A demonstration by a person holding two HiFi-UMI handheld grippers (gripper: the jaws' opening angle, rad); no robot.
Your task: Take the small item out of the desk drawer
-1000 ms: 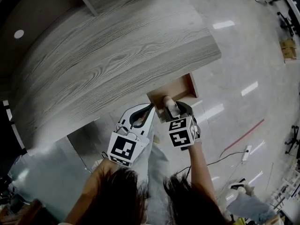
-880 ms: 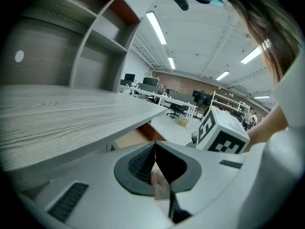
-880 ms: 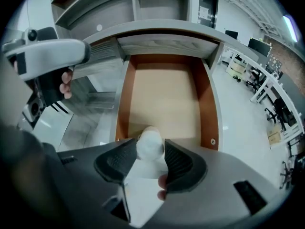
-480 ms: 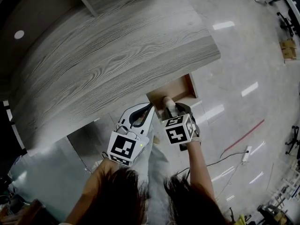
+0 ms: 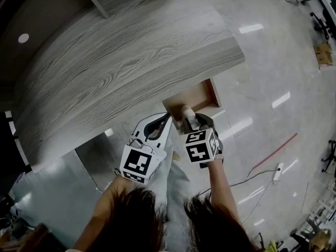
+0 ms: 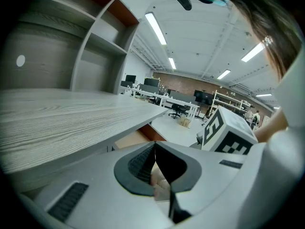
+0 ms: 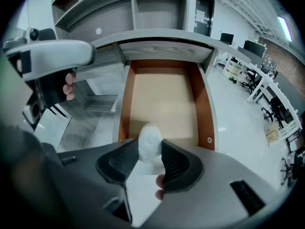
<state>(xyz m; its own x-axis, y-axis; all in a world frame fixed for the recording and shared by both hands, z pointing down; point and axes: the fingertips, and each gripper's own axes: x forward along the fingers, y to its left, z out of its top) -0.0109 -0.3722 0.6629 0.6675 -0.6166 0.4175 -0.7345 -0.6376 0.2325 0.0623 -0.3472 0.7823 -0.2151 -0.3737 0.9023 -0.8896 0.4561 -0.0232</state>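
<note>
Head view: the open drawer [image 5: 198,95] juts from under the front edge of the grey wood-grain desk [image 5: 121,62]. The right gripper [image 5: 189,121] points steeply down over the drawer's front end with the small item [image 5: 187,113] between its jaws. The item is a pale, round-ended oblong, and its long axis runs on from the jaws toward the desk. The left gripper [image 5: 168,116] lies just beside it, its tips at the drawer's near corner.

Left gripper view: the left gripper [image 6: 155,145] has its jaws drawn together at the tips, with nothing between them. The desk [image 6: 71,118] top spreads ahead.

Right gripper view: the right gripper [image 7: 150,149] has just been closing its jaws, and both pads now meet the small item [image 7: 149,138]. The item's rounded end sticks out past the tips toward the drawer's back. The bare drawer [image 7: 164,97] floor lies beyond it.
</note>
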